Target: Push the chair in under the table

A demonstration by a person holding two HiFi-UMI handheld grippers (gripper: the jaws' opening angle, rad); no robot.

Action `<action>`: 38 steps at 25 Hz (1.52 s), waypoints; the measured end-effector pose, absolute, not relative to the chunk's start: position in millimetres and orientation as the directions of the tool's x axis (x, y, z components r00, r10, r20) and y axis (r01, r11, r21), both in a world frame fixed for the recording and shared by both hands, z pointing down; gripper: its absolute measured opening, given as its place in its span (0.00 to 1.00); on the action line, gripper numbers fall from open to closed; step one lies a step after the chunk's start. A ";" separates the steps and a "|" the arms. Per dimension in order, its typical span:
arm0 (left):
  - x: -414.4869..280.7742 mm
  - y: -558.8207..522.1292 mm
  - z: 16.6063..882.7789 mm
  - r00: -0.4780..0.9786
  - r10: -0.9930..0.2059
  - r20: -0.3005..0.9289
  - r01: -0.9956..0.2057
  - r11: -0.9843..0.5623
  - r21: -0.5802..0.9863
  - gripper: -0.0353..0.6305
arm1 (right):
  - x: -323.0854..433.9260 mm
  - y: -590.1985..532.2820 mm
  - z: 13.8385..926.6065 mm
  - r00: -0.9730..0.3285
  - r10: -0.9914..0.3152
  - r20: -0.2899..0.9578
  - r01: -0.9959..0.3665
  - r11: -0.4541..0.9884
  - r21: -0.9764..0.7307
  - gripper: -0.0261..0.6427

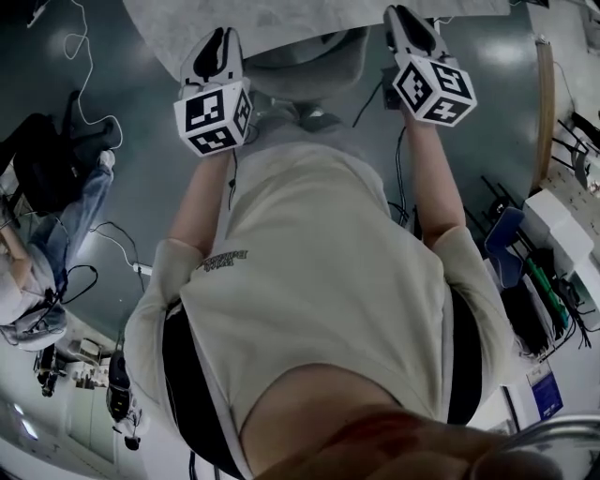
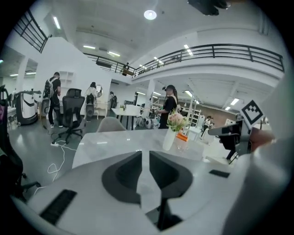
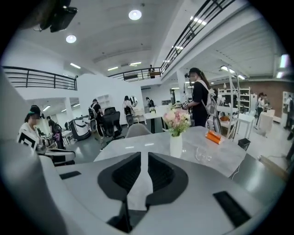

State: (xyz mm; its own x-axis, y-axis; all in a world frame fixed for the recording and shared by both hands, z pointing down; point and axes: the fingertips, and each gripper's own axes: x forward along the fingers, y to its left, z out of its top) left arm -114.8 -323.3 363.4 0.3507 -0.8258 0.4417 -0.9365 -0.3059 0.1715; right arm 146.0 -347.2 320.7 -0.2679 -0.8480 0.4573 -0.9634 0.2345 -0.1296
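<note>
From the head view, a grey chair (image 1: 309,67) stands between my two raised grippers, its back tucked against the edge of the pale marble table (image 1: 281,14). My left gripper (image 1: 223,39) is left of the chair back and my right gripper (image 1: 405,17) is right of it; neither touches it. Both point out over the table top (image 2: 115,140) (image 3: 220,158). In each gripper view the jaws of the left gripper (image 2: 145,153) and right gripper (image 3: 144,156) stand nearly together with only a thin slit and nothing between them. My torso hides the chair's seat.
A white vase of flowers (image 3: 176,137), an orange item (image 3: 214,137) and a glass (image 3: 202,154) sit on the table. Another grey chair (image 2: 110,124) stands at its far side. Cables (image 1: 80,70) lie on the floor; a seated person (image 1: 47,234) is at left, shelving (image 1: 553,225) at right.
</note>
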 end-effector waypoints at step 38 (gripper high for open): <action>-69.5 -294.5 101.1 0.361 -0.931 -0.050 -0.930 -0.356 -0.091 0.07 | 122.7 -284.4 62.9 -0.460 -0.883 -0.091 -0.888 0.460 0.022 0.08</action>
